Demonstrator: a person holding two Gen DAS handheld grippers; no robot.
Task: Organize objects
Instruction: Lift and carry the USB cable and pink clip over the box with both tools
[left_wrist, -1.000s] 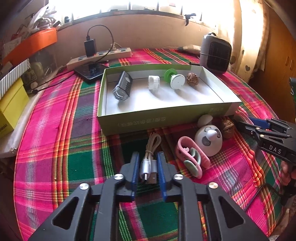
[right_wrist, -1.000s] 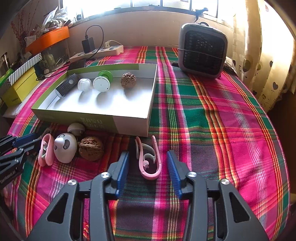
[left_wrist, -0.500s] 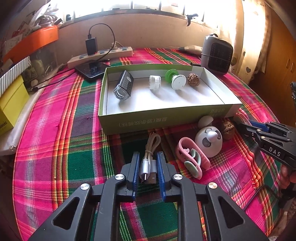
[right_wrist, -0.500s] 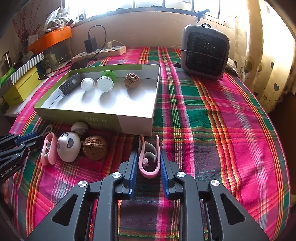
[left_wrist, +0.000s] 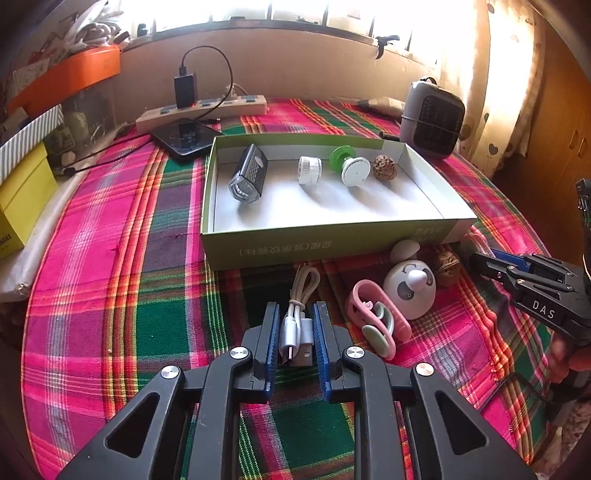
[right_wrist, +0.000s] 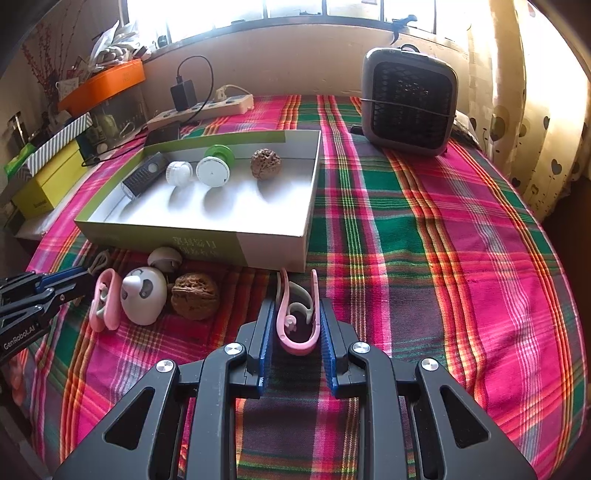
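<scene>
My left gripper (left_wrist: 295, 314) is shut on a coiled white USB cable (left_wrist: 297, 325) on the plaid cloth, just in front of the green box (left_wrist: 332, 247). My right gripper (right_wrist: 297, 306) is shut on a pink clip (right_wrist: 297, 325) in front of the box's near right corner (right_wrist: 273, 251). The box holds a dark bike light (left_wrist: 247, 177), a white cap (left_wrist: 309, 170), a green-and-white spool (left_wrist: 351, 166) and a walnut (left_wrist: 385, 168). Another pink clip (left_wrist: 376, 321), a white panda toy (left_wrist: 410, 290) and a walnut (right_wrist: 194, 295) lie between the grippers.
A grey heater (right_wrist: 408, 107) stands at the back right. A power strip (left_wrist: 203, 110) with charger and a black phone (left_wrist: 184, 138) lie behind the box. A yellow box (left_wrist: 18, 199) and orange tray (left_wrist: 66, 77) sit at the left edge.
My right gripper closed on the pink clip from wide open. My left gripper stayed shut on the cable and both drew slightly back and up.
</scene>
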